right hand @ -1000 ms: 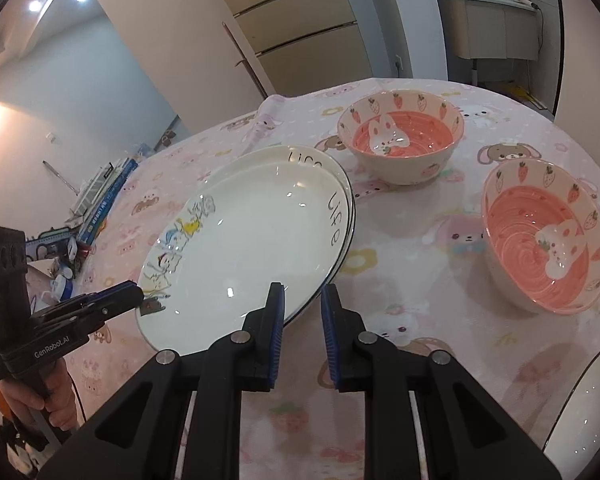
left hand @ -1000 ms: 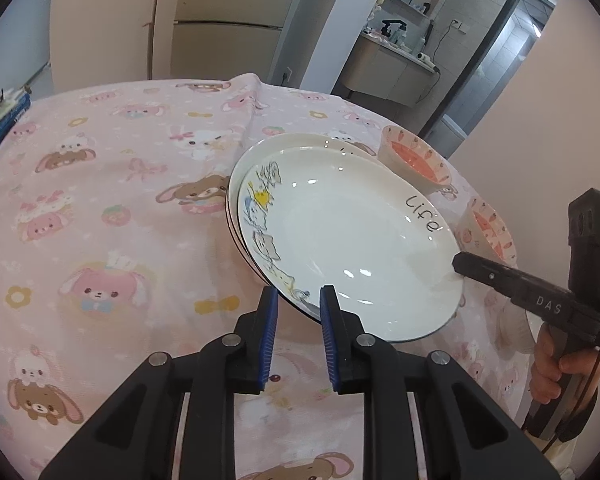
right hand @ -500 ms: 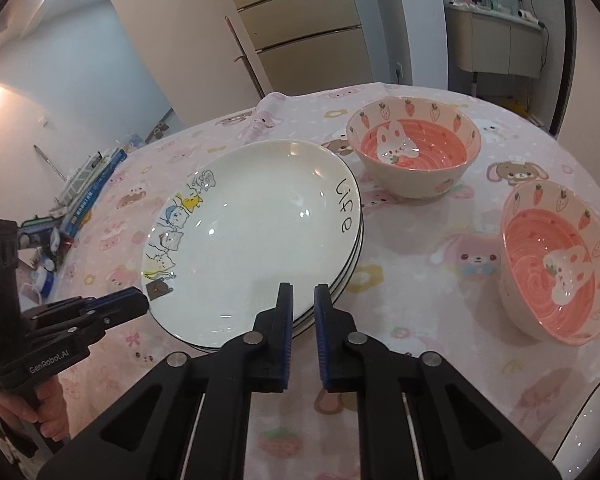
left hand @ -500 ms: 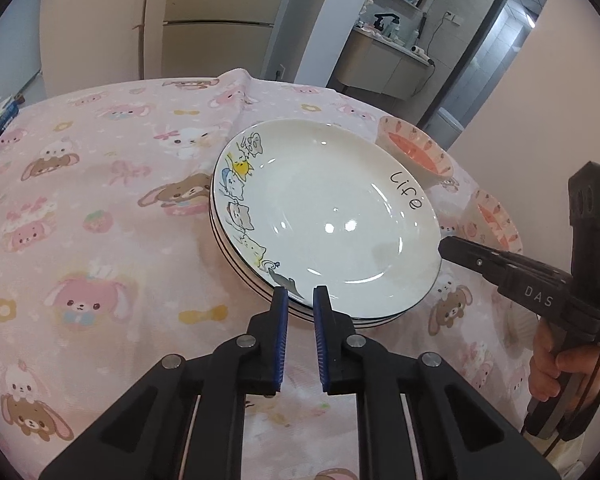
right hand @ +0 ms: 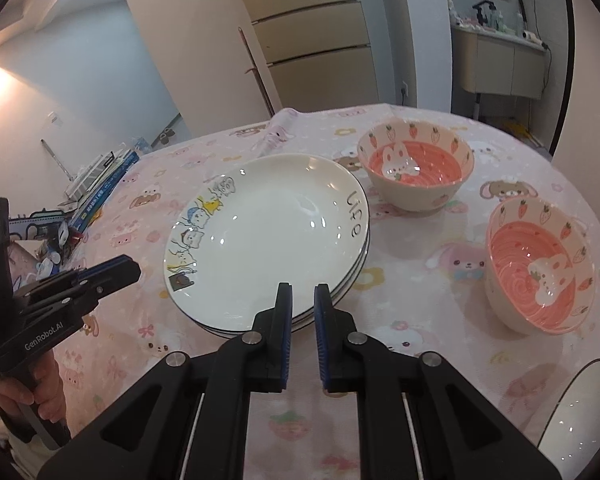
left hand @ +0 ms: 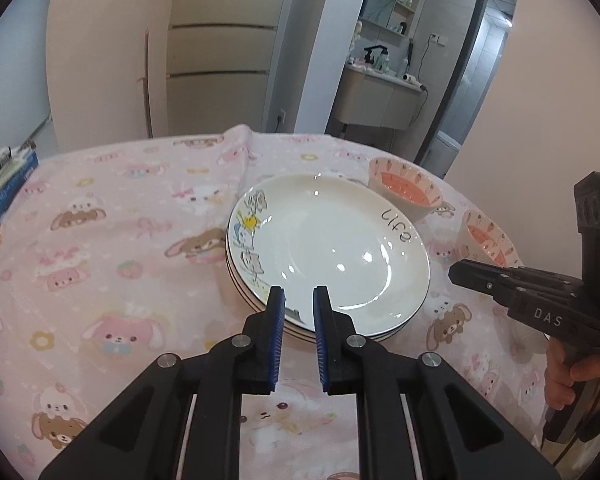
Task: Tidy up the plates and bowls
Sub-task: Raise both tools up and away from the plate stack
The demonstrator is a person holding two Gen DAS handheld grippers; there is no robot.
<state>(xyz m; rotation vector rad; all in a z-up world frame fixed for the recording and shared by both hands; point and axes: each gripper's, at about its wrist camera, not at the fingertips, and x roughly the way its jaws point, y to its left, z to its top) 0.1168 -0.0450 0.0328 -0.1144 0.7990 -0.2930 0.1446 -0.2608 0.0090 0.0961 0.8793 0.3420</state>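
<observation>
Left wrist view took in the table (left hand: pixel 100 240) under its pink cartoon cloth, and I'll place everything off the stack (left hand: pixel 332 248) of white plates in the middle of it. A second earlier the top plate had been tilted, one edge lifted and the other resting on the plates below, with a claw at each side of its rim. Now it lay flat and square on the stack, its "Life" lettering toward the bowls.

Beyond the stack, on its lettered side, sat the two pink bowls, one (right hand: pixel 416 168) close to the stack and the other (right hand: pixel 540 268) farther off, apart from each other and not nested. One more plate (right hand: pixel 580 412) showed only as a sliver, well clear of the stack past the second bowl.

Left claw (left hand: pixel 299 300) hung just short of the stack's near rim, its pads drawn almost together with a narrow slit between them and nothing in it. Right claw (right hand: pixel 303 300) was the same on the other side: nearly closed, empty, backed off the rim.

To my eye that plate was done. The lone plate and the unstacked bowls looked like what was left.
</observation>
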